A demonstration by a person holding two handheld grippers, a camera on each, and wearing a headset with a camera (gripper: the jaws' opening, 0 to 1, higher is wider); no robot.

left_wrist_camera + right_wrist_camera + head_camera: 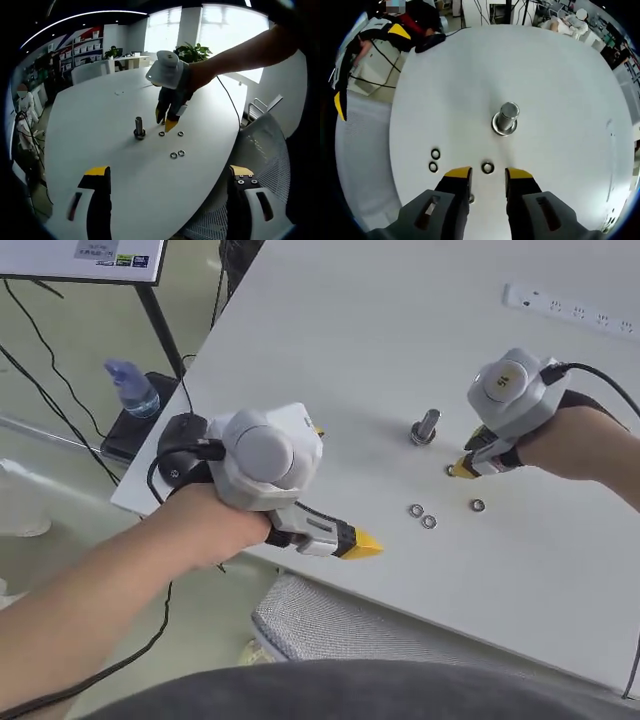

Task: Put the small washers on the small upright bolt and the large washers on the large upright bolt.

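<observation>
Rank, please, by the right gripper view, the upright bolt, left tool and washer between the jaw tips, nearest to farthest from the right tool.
1. Washer, just ahead, between the jaw tips.
2. Upright bolt, farther ahead, mid-table.
3. Left tool, far upper left.

Shiny metal bolt and washers on a smooth matt white table.

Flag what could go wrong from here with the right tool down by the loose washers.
1. The washer ahead of the open right tool lies flat on the table; a pinch may skid it away.
2. A second washer sits close beside that tool and could get knocked.
3. One upright bolt is visible; washer sizes look alike, so missorting is possible.
</observation>
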